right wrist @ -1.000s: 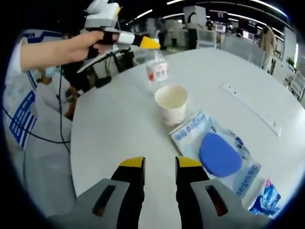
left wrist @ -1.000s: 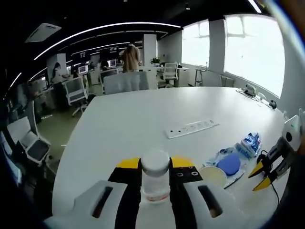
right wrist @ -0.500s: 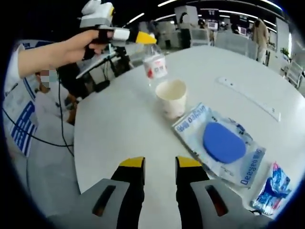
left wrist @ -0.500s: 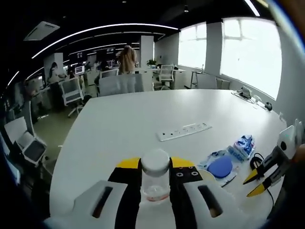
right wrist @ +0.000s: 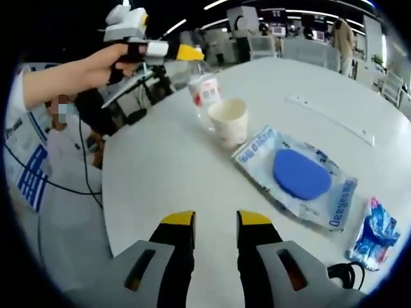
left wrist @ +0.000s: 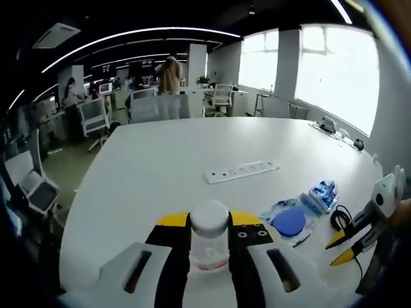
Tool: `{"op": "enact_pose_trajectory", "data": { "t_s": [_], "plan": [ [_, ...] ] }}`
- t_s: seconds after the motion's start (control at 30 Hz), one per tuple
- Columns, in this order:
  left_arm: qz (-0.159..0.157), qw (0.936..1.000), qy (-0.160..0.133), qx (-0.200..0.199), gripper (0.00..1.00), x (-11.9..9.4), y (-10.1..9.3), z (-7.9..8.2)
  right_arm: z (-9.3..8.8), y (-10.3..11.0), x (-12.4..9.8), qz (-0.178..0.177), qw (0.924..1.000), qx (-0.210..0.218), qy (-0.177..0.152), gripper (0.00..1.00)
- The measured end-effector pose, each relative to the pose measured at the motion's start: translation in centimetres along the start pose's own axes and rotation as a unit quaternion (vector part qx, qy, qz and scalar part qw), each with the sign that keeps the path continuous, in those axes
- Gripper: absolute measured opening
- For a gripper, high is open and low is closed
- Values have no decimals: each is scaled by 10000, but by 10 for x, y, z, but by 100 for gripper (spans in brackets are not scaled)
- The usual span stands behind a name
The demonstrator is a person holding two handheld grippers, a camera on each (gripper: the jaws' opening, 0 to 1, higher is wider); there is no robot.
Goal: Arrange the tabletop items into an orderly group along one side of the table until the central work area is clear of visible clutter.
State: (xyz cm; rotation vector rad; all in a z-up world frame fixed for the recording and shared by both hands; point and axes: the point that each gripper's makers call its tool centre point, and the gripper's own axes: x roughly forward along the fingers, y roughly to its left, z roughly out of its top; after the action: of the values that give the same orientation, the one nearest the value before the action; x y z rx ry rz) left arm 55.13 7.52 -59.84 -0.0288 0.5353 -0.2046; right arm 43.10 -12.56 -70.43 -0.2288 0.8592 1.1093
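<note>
Left gripper view. The left gripper (left wrist: pixel 209 239) has its two yellow-tipped jaws pinching a clear plastic bottle (left wrist: pixel 209 244) with a white cap; the bottle sits squarely between the jaws, its cap level with the yellow tips. Beyond the bottle spreads the round white table (left wrist: pixel 167 167). A white power strip (left wrist: pixel 242 171) lies on the table, well beyond the bottle and slightly to its right. Right of the bottle, nearer than the strip, lies a clear packet with a blue disc (left wrist: pixel 288 221), and just beyond that packet a small blue and white pouch (left wrist: pixel 319 194). A coil of black cable (left wrist: pixel 340 216) rests right of the packet. The right gripper (left wrist: pixel 352 240) enters at the right edge, its yellow tips a little apart.

Right gripper view. The right gripper (right wrist: pixel 216 221) has its jaws spread, with bare table (right wrist: pixel 167 179) between them and nothing held. Far beyond the jaws stands a paper cup (right wrist: pixel 229 120), upright. The bottle (right wrist: pixel 203 90) hangs just behind the cup to its left, held at the neck by the left gripper (right wrist: pixel 182 52) in a person's hand (right wrist: pixel 112 61). The packet with the blue disc (right wrist: pixel 299 176) lies just right of the cup. The pouch (right wrist: pixel 376 232) lies further right of the cup, past the packet. The power strip (right wrist: pixel 331 119) lies beyond the packet.
</note>
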Motion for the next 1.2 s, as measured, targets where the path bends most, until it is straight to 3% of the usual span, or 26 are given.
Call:
{"op": "enact_pose_trajectory", "data": {
  "t_s": [0.4, 1.2],
  "plan": [
    [43, 9999, 100, 30, 20, 1, -3, -8, -8, 0, -1, -14, 9999, 124, 24, 23],
    [146, 9998, -106, 84, 21, -2, -7, -9, -18, 6, -1, 43, 9997, 230, 82, 23]
  ]
}}
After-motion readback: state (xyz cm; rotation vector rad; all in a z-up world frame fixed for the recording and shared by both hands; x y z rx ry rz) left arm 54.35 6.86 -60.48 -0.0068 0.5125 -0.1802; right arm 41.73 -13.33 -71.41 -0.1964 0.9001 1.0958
